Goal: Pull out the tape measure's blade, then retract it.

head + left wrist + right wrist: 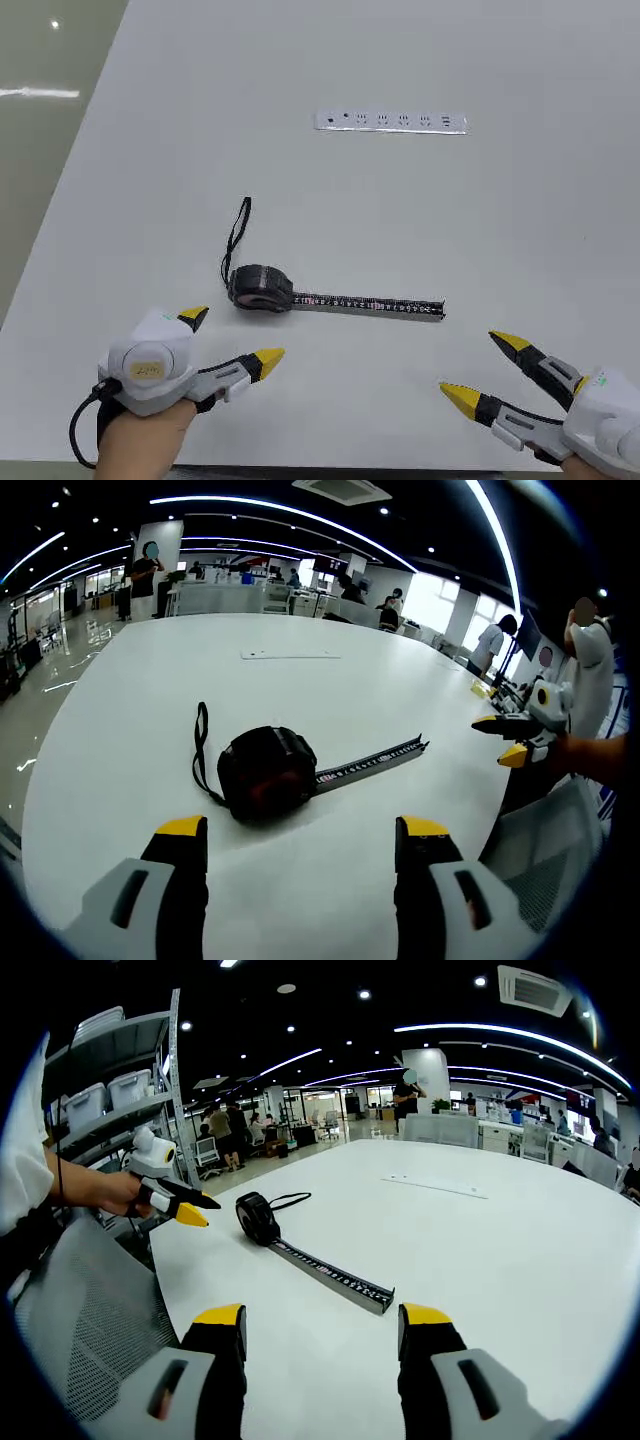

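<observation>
We find the tape measure (262, 288) lying on the counter (420, 220), its blade (368, 305) drawn out along the surface. Left tongs (230, 336) and right tongs (484, 368) stand released, grasping nothing, near it. We judge retraction outstanding.

Open tabletop (350, 400) around tape measure (262, 288)
</observation>
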The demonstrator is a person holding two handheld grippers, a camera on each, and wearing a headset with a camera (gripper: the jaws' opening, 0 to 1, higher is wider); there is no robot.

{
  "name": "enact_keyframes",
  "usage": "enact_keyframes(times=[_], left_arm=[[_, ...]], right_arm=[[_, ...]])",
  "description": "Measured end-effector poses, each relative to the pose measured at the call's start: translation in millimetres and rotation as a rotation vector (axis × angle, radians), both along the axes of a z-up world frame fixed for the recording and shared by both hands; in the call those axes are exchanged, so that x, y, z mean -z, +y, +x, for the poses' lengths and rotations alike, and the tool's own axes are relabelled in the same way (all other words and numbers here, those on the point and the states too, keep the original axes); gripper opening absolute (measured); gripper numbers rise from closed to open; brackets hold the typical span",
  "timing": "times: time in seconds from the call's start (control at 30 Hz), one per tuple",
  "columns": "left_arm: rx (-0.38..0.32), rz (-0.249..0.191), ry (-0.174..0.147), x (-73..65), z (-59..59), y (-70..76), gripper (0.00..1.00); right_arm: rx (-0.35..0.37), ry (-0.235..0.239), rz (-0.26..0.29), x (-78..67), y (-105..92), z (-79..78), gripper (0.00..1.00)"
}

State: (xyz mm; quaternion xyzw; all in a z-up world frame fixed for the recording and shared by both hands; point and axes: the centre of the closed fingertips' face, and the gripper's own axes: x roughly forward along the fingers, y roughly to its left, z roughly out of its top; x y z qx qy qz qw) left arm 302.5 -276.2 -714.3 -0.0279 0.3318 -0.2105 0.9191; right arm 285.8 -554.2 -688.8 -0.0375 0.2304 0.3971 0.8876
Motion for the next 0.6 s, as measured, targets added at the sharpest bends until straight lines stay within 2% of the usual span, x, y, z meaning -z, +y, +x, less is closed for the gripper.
enact_keyframes(times=[0.17, 0.33, 0.6], left_arm=[[-0.026, -0.008, 0.012, 3.7, 4.5, 0.0, 0.77], [-0.062, 0.007, 0.022, 7.7, 8.2, 1.9, 0.78], [-0.109, -0.022, 0.041, 16.8, 13.2, 2.2, 0.79]], right_arm=[[-0.006, 0.0, -0.005, 0.6, 0.3, 1.1, 0.62], [-0.01, -0.003, -0.008, 0.8, 0.6, 2.7, 0.62], [-0.02, -0.001, -0.009, 5.2, 2.1, 4.6, 0.62]])
